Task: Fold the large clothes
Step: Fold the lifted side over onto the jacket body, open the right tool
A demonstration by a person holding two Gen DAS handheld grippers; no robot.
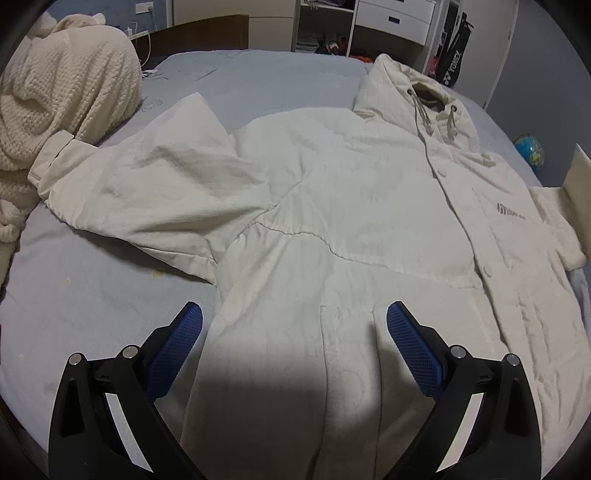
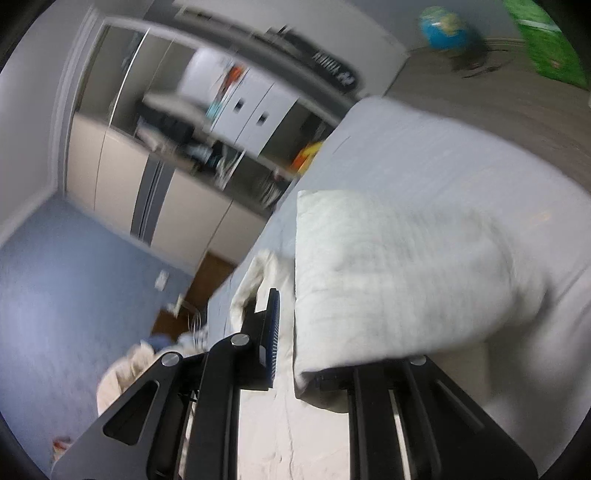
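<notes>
A large cream hooded jacket (image 1: 332, 206) lies spread front-up on a grey-blue bed (image 1: 74, 288), hood at the far right, one sleeve (image 1: 147, 184) stretched to the left. My left gripper (image 1: 294, 332) is open, hovering over the jacket's lower hem and holding nothing. In the blurred right wrist view, my right gripper (image 2: 286, 325) is shut on the jacket's other sleeve (image 2: 388, 280), lifted off the bed; the cloth drapes over the right finger and hides it. The left finger's blue pad (image 2: 272, 332) shows.
A cream knitted blanket (image 1: 62, 96) is heaped at the bed's far left. White drawers and shelves (image 1: 391, 22) and a black sports bag (image 1: 456, 55) stand behind the bed. A globe (image 1: 530, 151) sits on the floor at right. A wardrobe (image 2: 147, 177) fills the wall.
</notes>
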